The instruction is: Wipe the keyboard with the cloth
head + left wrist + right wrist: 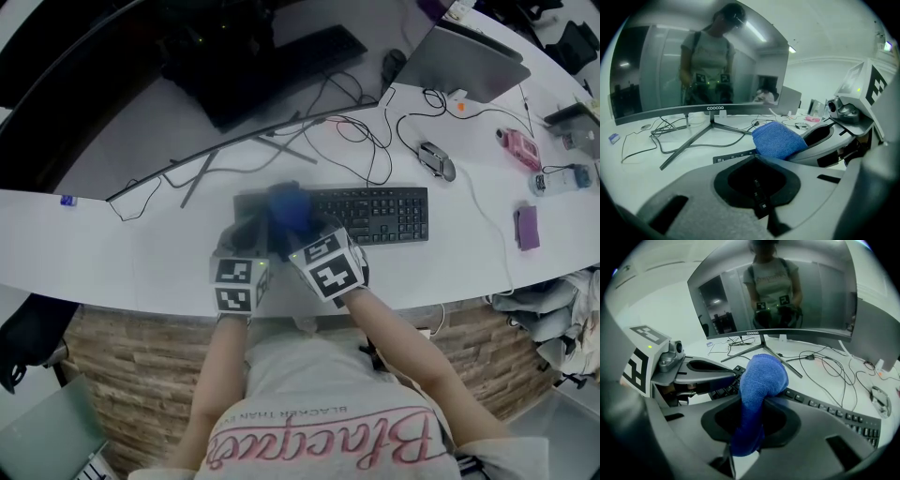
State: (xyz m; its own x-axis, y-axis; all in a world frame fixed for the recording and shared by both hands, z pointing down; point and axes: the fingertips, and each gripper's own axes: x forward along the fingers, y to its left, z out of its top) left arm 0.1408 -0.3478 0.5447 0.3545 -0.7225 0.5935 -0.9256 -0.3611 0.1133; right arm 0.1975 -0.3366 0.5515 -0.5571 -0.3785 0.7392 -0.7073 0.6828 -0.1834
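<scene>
Left keyboard [375, 214] end under cloth [289, 211]

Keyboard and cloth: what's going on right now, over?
Right gripper shut on blue cloth, at left end of keyboard. Left gripper shut, empty, alongside. Cables behind keyboard, none across the keys.

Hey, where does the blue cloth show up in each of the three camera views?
Head view: blue cloth at centre, over the left end of the black keyboard.
Left gripper view: cloth right of centre, above the keyboard's edge.
Right gripper view: cloth dead centre, pinched in the right gripper.
Shared landmark: the keyboard.
</scene>
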